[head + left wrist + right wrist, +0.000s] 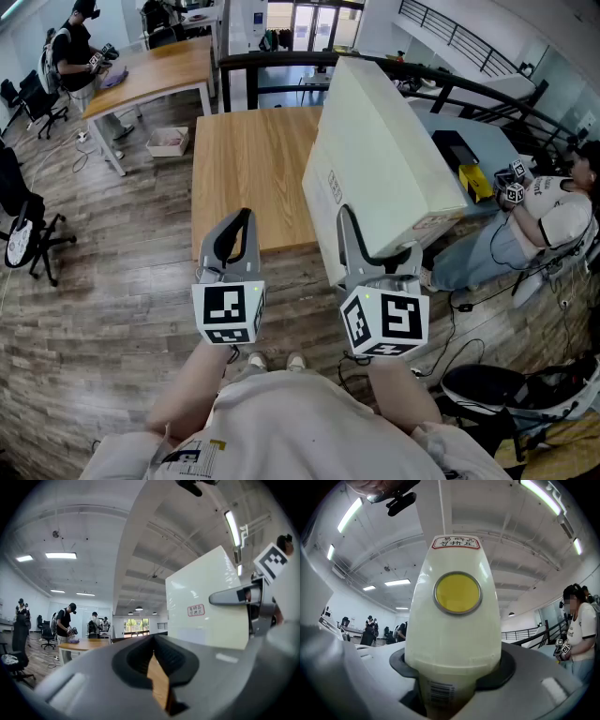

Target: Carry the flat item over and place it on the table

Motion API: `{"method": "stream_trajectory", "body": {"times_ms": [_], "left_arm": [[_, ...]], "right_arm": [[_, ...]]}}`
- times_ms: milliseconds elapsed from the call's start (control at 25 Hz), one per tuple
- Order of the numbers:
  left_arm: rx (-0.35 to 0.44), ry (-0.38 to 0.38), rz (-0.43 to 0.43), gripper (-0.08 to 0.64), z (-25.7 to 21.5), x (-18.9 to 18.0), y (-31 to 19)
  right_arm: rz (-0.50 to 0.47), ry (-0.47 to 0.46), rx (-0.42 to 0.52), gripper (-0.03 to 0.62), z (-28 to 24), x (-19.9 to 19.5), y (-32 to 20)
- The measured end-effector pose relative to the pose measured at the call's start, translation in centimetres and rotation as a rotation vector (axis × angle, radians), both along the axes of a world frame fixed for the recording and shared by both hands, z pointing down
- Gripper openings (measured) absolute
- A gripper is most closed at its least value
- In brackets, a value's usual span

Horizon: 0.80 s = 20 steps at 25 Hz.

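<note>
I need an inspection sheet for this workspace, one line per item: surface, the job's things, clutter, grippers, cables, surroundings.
Surface: wooden table ahead, top bare.
Job's things: large flat cream box, held up and tilted by the table's right side, not yet set down.
Clutter: nothing seen on the table.
Grippers: left gripper shut, empty; right gripper shut on the box's lower edge.
Cables: loose cables on the floor at right.
Surroundings: seated person at right; standing person at a second table; office chair at left.
</note>
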<state>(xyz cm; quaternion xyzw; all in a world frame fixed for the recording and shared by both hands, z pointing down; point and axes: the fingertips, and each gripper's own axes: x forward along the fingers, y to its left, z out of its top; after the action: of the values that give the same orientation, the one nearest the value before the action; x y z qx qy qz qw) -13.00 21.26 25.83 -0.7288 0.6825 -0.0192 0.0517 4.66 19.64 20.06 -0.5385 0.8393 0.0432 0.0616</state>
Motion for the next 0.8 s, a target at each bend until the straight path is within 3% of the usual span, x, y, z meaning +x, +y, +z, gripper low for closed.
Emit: {"method": "stream_trajectory", "body": {"times_ms": [160, 560, 800], "left_arm": [[-0.014, 0.001, 0.002, 0.003, 0.9, 0.4, 0.8], [-0.058, -0.013, -0.011, 0.003, 2.2, 1.6, -1.9], [-0.084, -0.032, -0.017, 0.003, 3.5, 4.4, -2.9]], "right_arm": [[0.002, 0.002, 0.001, 0.288, 0.7, 0.4, 0.8], [-0.01, 0.009, -0.037, 0.295, 2.2, 1.5, -2.7], [-0.003, 0.006, -0.065, 0.296, 4.0, 4.5, -4.3]]}}
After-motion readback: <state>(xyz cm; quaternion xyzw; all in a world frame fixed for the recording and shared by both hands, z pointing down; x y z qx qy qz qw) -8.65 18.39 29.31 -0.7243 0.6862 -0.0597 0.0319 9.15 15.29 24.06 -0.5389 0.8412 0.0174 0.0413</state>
